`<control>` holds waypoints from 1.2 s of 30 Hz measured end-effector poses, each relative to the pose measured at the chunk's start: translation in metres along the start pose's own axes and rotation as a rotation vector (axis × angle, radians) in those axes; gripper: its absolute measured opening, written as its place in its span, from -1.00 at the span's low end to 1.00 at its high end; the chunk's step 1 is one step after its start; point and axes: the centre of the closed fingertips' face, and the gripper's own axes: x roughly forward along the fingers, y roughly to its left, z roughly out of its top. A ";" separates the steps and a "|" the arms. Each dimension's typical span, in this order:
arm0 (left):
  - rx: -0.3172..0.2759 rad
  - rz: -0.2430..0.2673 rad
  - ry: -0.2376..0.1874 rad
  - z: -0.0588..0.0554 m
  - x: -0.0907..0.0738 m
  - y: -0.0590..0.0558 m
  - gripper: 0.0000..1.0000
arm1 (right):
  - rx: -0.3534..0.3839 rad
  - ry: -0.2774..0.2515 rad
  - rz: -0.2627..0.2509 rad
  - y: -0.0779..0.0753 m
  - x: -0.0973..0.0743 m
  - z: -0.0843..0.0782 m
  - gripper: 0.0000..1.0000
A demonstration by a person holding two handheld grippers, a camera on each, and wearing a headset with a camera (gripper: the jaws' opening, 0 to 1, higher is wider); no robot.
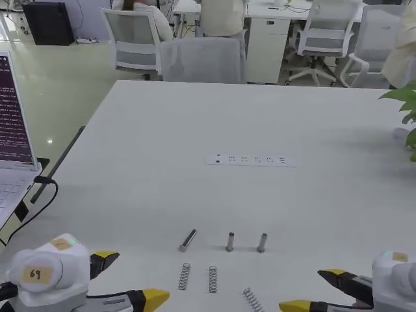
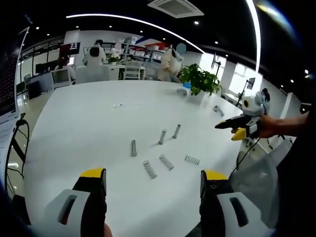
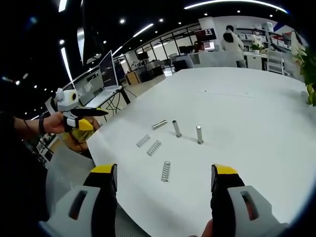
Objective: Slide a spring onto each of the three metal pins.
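The left claw point(image 1: 133, 276) hovers low at the near-left corner of the white worktop point(image 1: 195, 123). Its jaws are spread wide with nothing between them, and the yellow tips point inward toward the parts. The right claw point(image 1: 312, 289) mirrors it at the near-right, likewise released and empty. In the right gripper view the left hand point(image 3: 52, 123) holds its claw roughly level; in the left gripper view the right hand point(image 2: 270, 126) does the same.

Three metal pins sit in a row on the worktop, ahead of both claws and between them. The left pin point(image 1: 188, 240) lies tipped on its side, while the middle pin point(image 1: 230, 242) and the right pin point(image 1: 262, 243) stand upright.

The springs lie flat, nearer the person than the pins. The left spring point(image 1: 184, 275) and the middle spring point(image 1: 212, 279) lie side by side just in front of the pins. The right spring point(image 1: 253, 299) lies apart from them, closer to the near edge — and nearest the right claw. No spring sits on a pin, and neither claw touches any part.
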 end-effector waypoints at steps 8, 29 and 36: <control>0.003 -0.010 0.001 0.005 0.011 0.003 0.48 | -0.007 0.004 0.007 0.002 0.000 -0.001 0.53; 0.013 -0.032 0.008 0.015 0.034 0.015 0.44 | 0.009 -0.004 -0.002 0.001 -0.003 -0.002 0.51; 0.014 -0.026 0.006 0.020 0.040 0.022 0.44 | 0.011 -0.003 -0.003 0.002 -0.003 -0.003 0.50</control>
